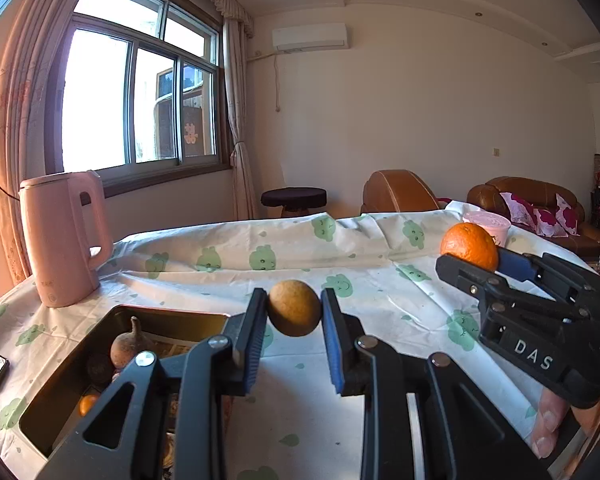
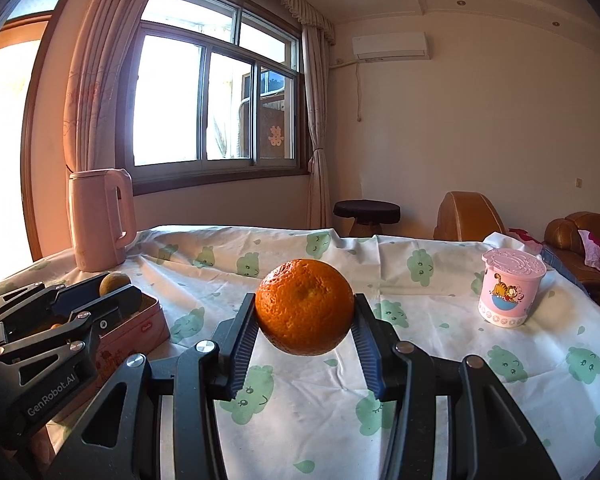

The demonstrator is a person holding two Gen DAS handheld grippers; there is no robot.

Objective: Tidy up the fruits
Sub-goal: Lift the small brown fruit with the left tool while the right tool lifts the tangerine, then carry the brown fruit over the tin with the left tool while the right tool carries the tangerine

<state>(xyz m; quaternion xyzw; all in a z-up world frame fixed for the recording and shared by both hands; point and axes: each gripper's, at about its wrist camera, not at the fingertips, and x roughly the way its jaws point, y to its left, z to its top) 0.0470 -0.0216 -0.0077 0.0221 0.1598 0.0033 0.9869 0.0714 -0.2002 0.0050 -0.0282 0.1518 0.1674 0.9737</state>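
Orange (image 2: pixel 305 306) sits clamped in the right hand-held gripper (image 2: pixel 305 320); left hand-held gripper (image 1: pixel 294 316) grips a tan fruit (image 1: pixel 295 307).

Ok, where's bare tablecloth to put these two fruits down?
Free: the cloth between the pink kettle and cartoon cup, ahead of both grippers. Crowded: the tin box at left, already holding fruit.

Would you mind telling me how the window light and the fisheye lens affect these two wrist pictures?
Left wrist view: the window is blown out white, the curtain bows strongly, and the tin interior is dim. Right wrist view: the window glares too, an orange cast washes the left edge, yet the orange is sharp and well lit, shadowing the tablecloth.
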